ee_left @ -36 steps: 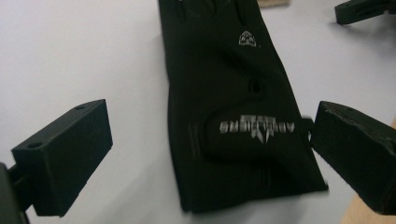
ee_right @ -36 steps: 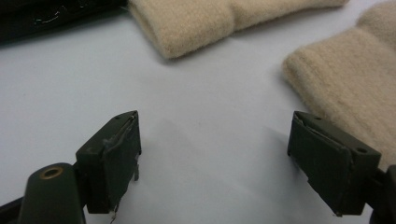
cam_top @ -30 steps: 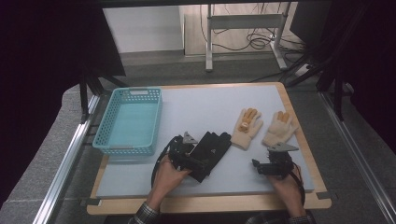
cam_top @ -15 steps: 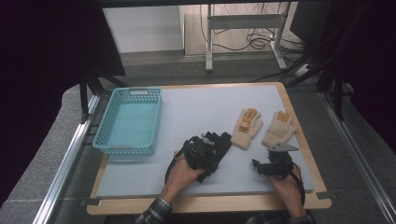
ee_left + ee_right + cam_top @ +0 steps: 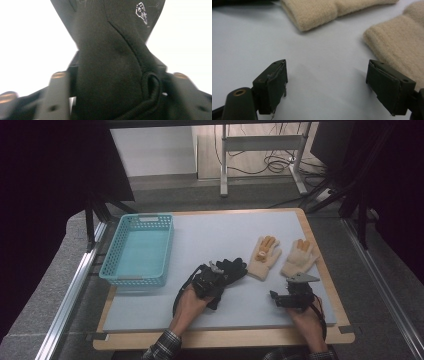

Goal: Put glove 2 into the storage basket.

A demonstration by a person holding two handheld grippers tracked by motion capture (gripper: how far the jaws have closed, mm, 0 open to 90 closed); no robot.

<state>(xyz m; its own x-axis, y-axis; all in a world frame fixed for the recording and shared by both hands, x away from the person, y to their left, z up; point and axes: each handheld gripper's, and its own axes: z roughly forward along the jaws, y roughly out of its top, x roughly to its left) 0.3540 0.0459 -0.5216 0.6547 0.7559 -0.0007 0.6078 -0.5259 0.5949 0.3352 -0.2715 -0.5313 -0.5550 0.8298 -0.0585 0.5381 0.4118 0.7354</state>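
Black glove (image 5: 110, 62), soft and limp, is pinched at its cuff by the just-closing left gripper (image 5: 216, 281); right gripper (image 5: 327, 85) is held apart, empty.

My two black jaws have just been closing on the black glove (image 5: 110, 62), whose bunched fabric sits squeezed between them. A stitched seam (image 5: 127, 42) runs down it, a small white logo (image 5: 142, 11) shows near the top, and its ribbed cuff edge (image 5: 150, 82) curls by one jaw.
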